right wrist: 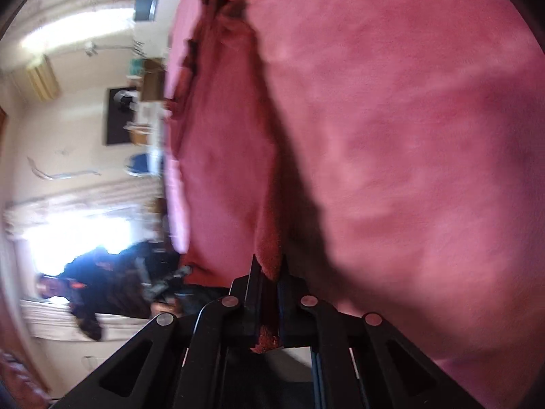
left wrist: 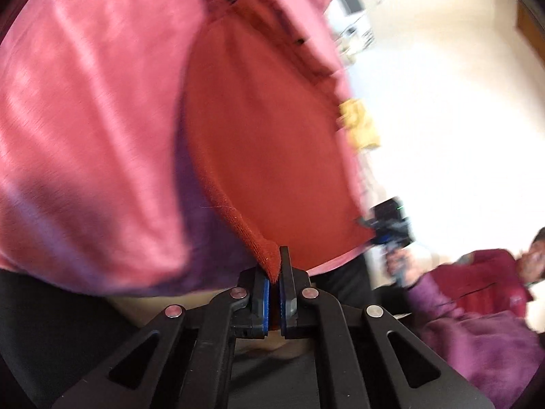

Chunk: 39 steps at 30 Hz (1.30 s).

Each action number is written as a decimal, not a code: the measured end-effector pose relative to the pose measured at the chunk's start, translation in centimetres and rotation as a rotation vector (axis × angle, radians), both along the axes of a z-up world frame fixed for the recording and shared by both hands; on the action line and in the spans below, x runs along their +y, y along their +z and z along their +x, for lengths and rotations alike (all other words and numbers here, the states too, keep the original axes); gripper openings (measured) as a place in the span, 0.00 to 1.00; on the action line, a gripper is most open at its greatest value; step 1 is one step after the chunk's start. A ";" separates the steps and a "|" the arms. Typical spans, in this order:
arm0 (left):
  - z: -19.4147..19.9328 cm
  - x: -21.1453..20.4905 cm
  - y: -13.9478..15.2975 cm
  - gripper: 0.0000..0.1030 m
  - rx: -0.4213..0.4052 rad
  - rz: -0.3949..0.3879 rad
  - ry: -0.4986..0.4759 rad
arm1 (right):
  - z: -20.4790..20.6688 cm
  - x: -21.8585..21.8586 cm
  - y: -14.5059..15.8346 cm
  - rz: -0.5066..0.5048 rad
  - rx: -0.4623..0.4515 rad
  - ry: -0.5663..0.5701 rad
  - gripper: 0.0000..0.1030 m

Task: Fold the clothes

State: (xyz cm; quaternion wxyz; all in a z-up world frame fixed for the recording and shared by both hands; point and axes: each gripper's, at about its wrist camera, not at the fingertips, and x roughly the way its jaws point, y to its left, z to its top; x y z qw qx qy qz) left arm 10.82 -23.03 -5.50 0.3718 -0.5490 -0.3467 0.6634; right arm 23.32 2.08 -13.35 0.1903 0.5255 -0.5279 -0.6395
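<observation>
Pink bedding (left wrist: pixel 85 119) fills the background behind a rust-red garment (left wrist: pixel 265 156), with pale walls (left wrist: pixel 442 119) and a bright window (right wrist: pixel 78 235) beyond; no writing is legible anywhere. Left claw (left wrist: pixel 274 272) is clamped on one corner of the garment, which stretches away across the bedding. Right claw (right wrist: pixel 269 272) is clamped on another corner, cloth bunched between its jaws.
</observation>
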 end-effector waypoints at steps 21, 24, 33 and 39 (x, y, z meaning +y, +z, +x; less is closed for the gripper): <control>-25.8 -3.3 2.9 0.04 0.020 0.219 0.425 | -26.8 4.6 5.3 -0.181 0.161 -0.372 0.04; -28.4 -2.9 1.8 0.04 0.003 0.214 0.430 | -29.4 5.1 3.1 -0.183 0.104 -0.411 0.04; -32.3 -1.7 -1.3 0.06 -0.096 0.182 0.450 | -31.4 7.3 -1.5 -0.230 -0.017 -0.497 0.09; -33.2 -3.3 -4.6 0.44 -0.358 0.323 0.587 | -31.8 8.4 -3.3 -0.361 -0.092 -0.644 0.26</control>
